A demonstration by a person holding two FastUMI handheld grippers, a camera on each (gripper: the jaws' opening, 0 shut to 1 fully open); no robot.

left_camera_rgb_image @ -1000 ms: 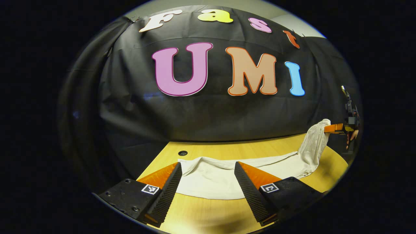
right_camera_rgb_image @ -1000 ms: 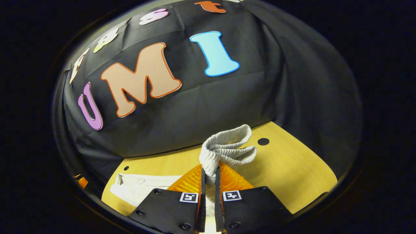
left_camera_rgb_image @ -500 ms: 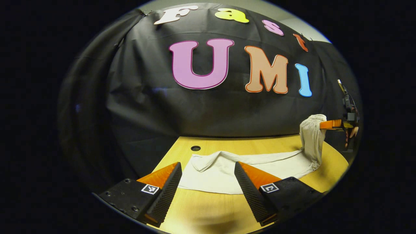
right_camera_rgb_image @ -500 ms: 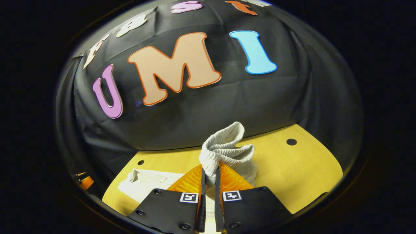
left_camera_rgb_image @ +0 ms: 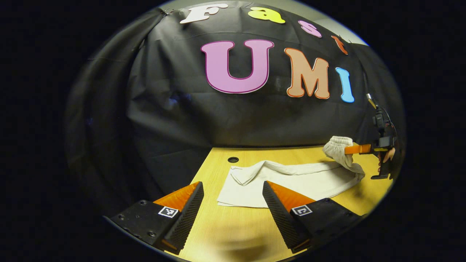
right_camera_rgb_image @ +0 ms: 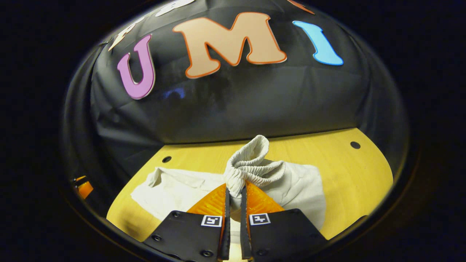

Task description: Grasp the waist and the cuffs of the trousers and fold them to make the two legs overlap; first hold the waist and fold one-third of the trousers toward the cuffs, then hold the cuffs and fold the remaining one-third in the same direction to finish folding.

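Note:
Pale cream trousers (left_camera_rgb_image: 291,178) lie lengthwise on the wooden table (left_camera_rgb_image: 225,225), legs overlapped, cuffs (left_camera_rgb_image: 240,174) at the left end. My right gripper (right_camera_rgb_image: 235,189) is shut on the gathered elastic waist (right_camera_rgb_image: 255,163), held just above the cloth. In the left gripper view that same right gripper (left_camera_rgb_image: 358,149) pinches the waist (left_camera_rgb_image: 336,145) at the far right, a hand behind it. My left gripper (left_camera_rgb_image: 233,189) stands open near the table's front, short of the cuff end, with nothing between its fingers. In the right gripper view the trousers (right_camera_rgb_image: 182,189) spread left toward the cuffs.
The booth's black cloth wall (left_camera_rgb_image: 218,116) closes off the back of the table. Small round holes (left_camera_rgb_image: 233,159) sit in the tabletop near the back edge, with two more holes (right_camera_rgb_image: 355,145) in the right gripper view. Bare wood lies in front of the trousers.
The right gripper has lowered and carried the waist toward the cuffs, so the raised cloth now slumps onto the legs. The left gripper has drawn back from the cuff end.

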